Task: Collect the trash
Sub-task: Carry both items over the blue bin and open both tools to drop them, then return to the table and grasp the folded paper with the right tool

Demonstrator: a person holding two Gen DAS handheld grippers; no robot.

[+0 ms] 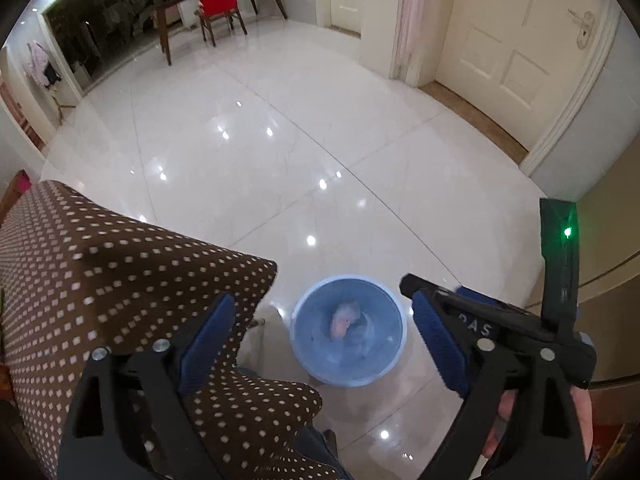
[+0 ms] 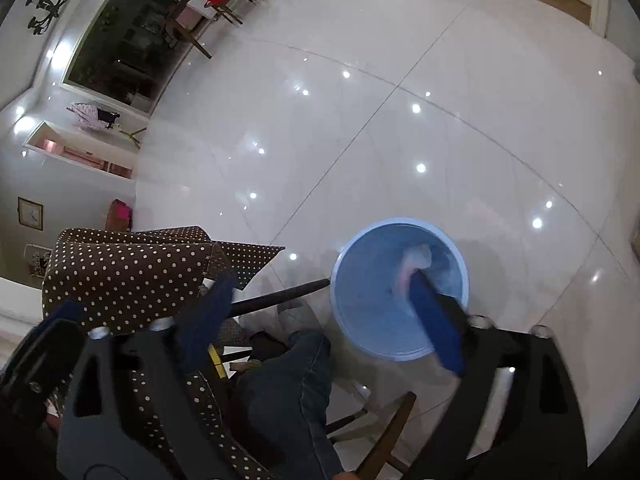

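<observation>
Both grippers hang over the blue bin, which stands on the white tiled floor (image 1: pixel 280 160) just off the corner of the surface with the brown dotted cloth (image 1: pixel 100 280).

Left gripper (image 1: pixel 324 332): jaws spread wide, nothing between the blue pads. Looking along it, the blue bin (image 1: pixel 348 284) sits almost squarely in the gap between its fingers, below and ahead.

Right gripper (image 2: pixel 324 320): also wide open, nothing clamped. Its right-hand finger crosses the bin's mouth in its own view; the bin (image 2: pixel 360 320) lies to the right of that gripper's centre line. In the left wrist view the right gripper (image 1: pixel 440 308) stands to the right of the bin's rim, close to it.

Trash: a pale pink, crumpled wad (image 1: pixel 344 316) lies inside the bin. It is blurred in both views, so I cannot tell whether it has settled on the bottom. In the right wrist view the wad (image 2: pixel 416 260) shows just beyond the tip of the right gripper's finger.

Orientation: the wad looks slightly elongated, its long axis running roughly toward and away from the left gripper, but it is soft and shapeless, so no real pointing direction. Bin upright, mouth facing up at both grippers.

Judgement: this piece counts as deposited. No further trash shows on the floor in either view; the surface top is mostly out of sight. The next pick probably lies that way, on the left gripper's side. A person's leg in jeans (image 2: pixel 288 380) is beside the bin.
</observation>
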